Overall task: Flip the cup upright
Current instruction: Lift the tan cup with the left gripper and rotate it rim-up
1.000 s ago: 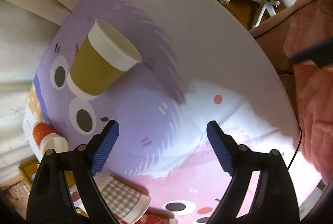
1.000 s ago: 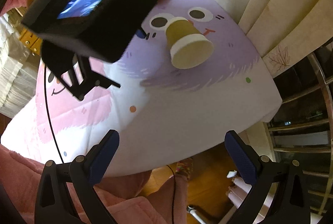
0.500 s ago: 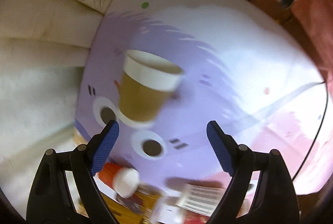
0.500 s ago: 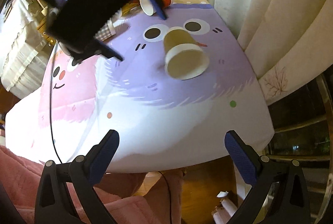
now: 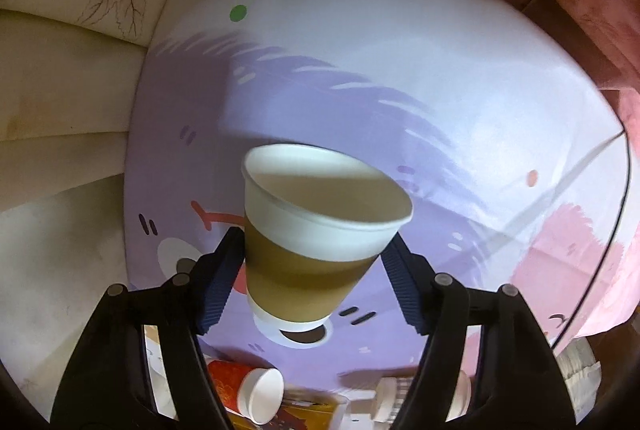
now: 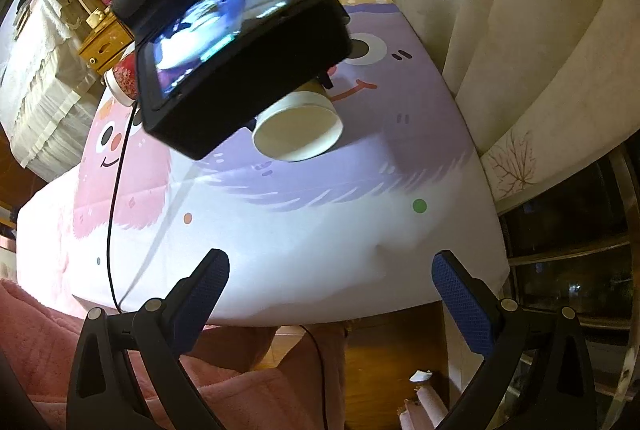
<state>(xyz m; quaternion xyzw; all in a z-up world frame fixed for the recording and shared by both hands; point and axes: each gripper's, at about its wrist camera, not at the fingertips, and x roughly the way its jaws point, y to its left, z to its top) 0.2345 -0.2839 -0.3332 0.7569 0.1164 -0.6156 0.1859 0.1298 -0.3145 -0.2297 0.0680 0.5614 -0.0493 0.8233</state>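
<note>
A brown paper cup (image 5: 316, 242) with a white rim lies on its side on the purple part of the cartoon tablecloth (image 5: 400, 50), mouth facing away from my left gripper (image 5: 314, 270). The left gripper's blue pads (image 5: 218, 282) stand open on either side of the cup's body, close to it; contact is not clear. In the right wrist view the cup (image 6: 298, 132) shows its open mouth, partly hidden behind the left gripper's black body (image 6: 224, 54). My right gripper (image 6: 332, 294) is open and empty over the table's near edge.
A red paper cup (image 5: 244, 386) lies on its side behind the left gripper, with other small items beside it. Cream curtains (image 6: 520, 30) hang along the table's far side. A black cable (image 6: 114, 214) runs across the pink part of the cloth.
My left gripper has moved in on the lying cup, which now sits between its open fingers. The right gripper has stayed near the table edge, shifting only slightly.
</note>
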